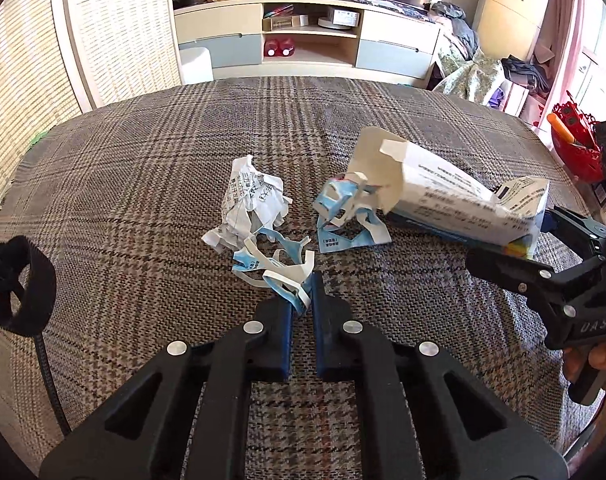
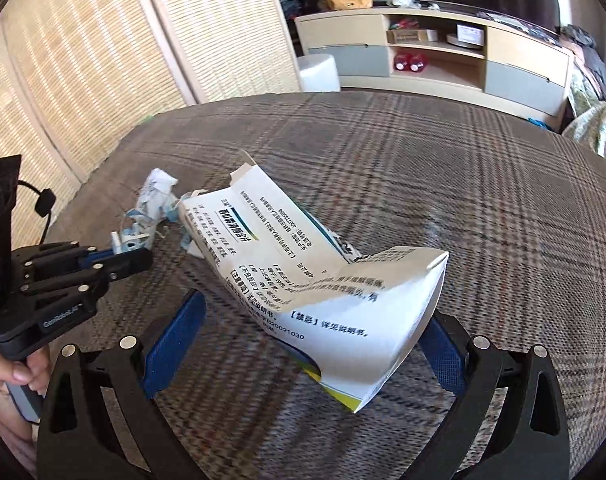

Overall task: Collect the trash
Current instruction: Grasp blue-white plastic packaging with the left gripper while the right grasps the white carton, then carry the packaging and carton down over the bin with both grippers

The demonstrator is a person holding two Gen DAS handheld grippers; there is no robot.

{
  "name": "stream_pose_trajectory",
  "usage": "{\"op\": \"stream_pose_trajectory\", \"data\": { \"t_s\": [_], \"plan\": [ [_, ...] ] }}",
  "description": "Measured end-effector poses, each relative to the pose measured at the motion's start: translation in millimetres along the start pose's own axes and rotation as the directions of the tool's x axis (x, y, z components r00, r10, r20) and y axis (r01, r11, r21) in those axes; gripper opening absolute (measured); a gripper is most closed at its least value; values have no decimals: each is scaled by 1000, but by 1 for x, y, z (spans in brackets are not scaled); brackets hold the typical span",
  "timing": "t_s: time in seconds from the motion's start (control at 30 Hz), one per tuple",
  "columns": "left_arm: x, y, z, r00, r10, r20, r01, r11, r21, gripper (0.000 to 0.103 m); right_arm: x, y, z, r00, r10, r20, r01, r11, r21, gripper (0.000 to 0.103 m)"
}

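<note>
Two claws: left [image 1: 303, 300] pinches scrap [image 1: 291, 284]; right [image 2: 315, 336] gapes around "B20021030" box [image 2: 303, 280].

Straight ahead of the claw, a plaid cloth [image 1: 183, 168] covers the surface; beyond it a low cabinet [image 1: 307, 36] holds two red bottles [image 1: 279, 49]; left, woven screens [image 1: 115, 28]; a white stool [image 1: 195, 65] beside them.

Carton [image 2: 323, 304] hiding right gripper's [image 2: 315, 344] far pad; plaid cloth [image 2: 483, 208] blurring near it; person's hand [image 2: 11, 372] getting cropped by frame edge.
</note>
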State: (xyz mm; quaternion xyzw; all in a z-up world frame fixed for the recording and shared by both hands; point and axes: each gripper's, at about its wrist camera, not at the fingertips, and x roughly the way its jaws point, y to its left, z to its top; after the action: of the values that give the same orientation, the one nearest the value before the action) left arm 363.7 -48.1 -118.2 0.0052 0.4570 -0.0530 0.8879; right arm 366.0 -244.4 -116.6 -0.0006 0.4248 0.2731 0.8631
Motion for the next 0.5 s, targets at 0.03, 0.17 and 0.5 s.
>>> {"op": "stream_pose_trajectory", "data": {
  "t_s": [0.03, 0.17, 0.5],
  "plan": [
    [-1, 0, -1, 1000, -1, 0, 1, 1000, 1, 7, -1, 3, 0, 1000, 5, 5, -5, 1000, -3, 98],
    [-4, 0, -3, 1000, -13, -2, 13, 1000, 6, 7, -3, 9, -1, 1000, -2, -9, 2, 1000, -16, 79],
    [-24, 1, -15, 999, -48, 16, 48, 999, 9, 7, -22, 16, -13, 999, -42, -3, 42, 999, -4, 58]
  ]
}}
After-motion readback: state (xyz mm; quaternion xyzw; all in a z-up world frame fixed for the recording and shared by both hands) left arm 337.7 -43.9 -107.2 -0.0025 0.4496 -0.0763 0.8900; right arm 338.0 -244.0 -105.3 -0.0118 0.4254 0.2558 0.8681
